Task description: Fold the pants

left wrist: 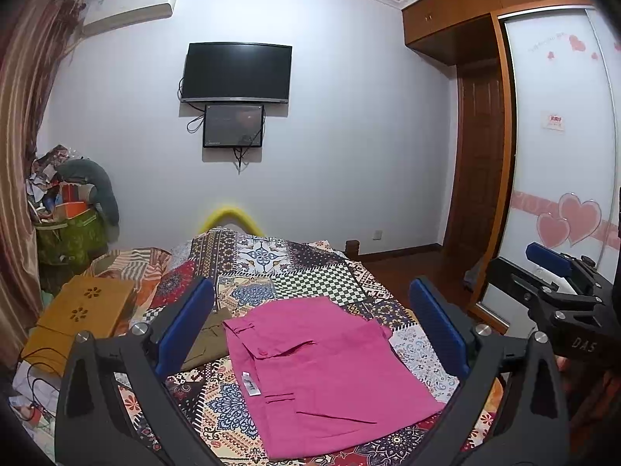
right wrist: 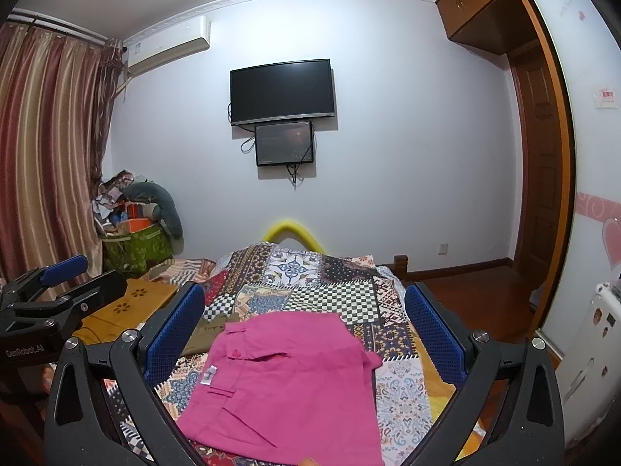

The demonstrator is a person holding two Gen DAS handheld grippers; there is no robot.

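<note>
Pink pants (left wrist: 326, 380) lie folded flat in lower centre of frame on patchwork bedspread (left wrist: 318, 275). Judged light, soft woven cotton, limp (waistband thicker); best gripped at doubled edge or corner. Left gripper (left wrist: 310, 334) and right gripper (right wrist: 306, 334) spread wide, nothing held. Olive garment (left wrist: 205, 338) beside.

Black TV (left wrist: 236, 72) centre wall, smaller screen (left wrist: 234, 126) below; air conditioner (left wrist: 128, 9) upper left; patchwork bedspread (left wrist: 302, 268) centre; wardrobe (left wrist: 559, 147) right.
</note>
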